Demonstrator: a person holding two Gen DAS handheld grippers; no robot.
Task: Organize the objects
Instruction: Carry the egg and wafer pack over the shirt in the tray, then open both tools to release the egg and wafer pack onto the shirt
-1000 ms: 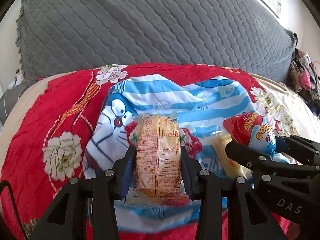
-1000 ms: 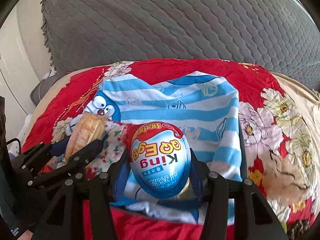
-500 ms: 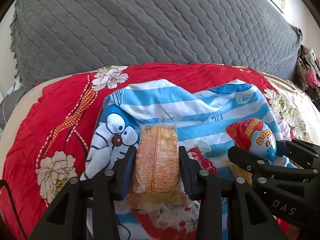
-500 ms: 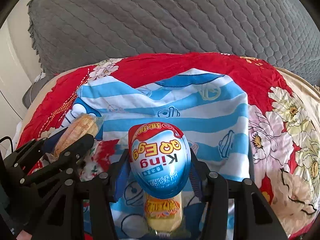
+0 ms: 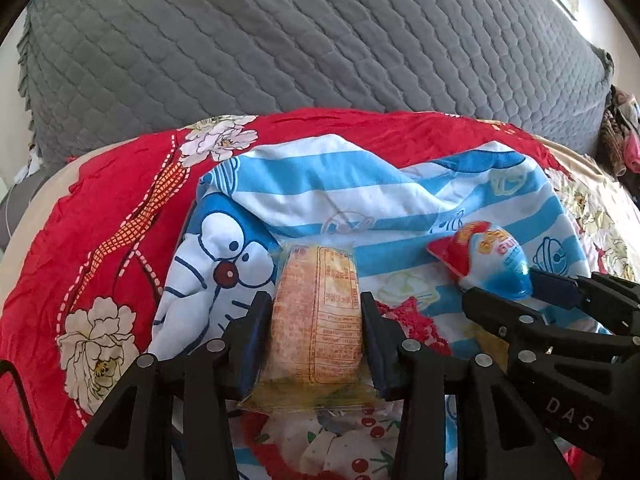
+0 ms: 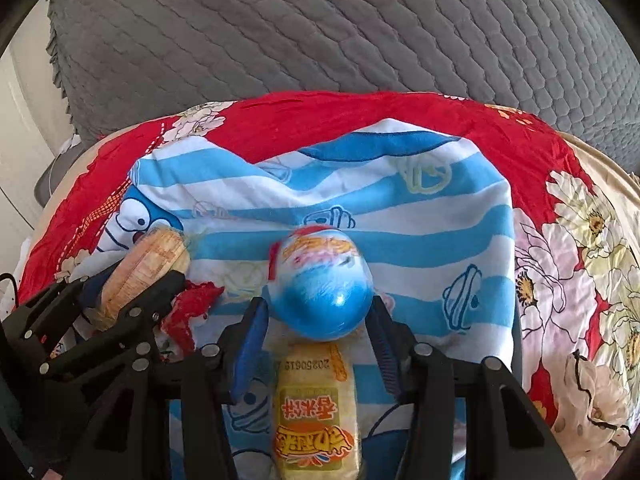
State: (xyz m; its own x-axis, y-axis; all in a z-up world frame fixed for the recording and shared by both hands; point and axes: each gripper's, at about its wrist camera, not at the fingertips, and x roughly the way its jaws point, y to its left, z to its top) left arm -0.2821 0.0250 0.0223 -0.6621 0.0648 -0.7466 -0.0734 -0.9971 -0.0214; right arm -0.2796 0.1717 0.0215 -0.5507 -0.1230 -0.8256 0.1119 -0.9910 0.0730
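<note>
My left gripper (image 5: 316,316) is shut on a wrapped orange snack cake (image 5: 318,316), held above the blue-striped Doraemon cloth (image 5: 340,184). My right gripper (image 6: 318,320) has its jaws spread; the blue-and-red King Egg toy egg (image 6: 320,284) sits blurred at the fingertips and looks loose between them. A second wrapped yellow snack cake (image 6: 316,412) lies on the cloth below the right gripper. The egg (image 5: 492,260) and right gripper (image 5: 520,300) also show at the right of the left wrist view. The left gripper with its cake (image 6: 140,272) shows at the left of the right wrist view.
The cloth lies on a red floral bedspread (image 5: 100,260) on a bed. A grey quilted headboard (image 5: 320,40) rises behind. A cherry-print cloth (image 5: 340,444) lies under the left gripper. Bundled clothes (image 5: 620,132) sit at the far right.
Both grippers moved forward over the striped cloth. The right jaws have spread and the egg has tipped forward out of the grip. The left gripper still holds its cake.
</note>
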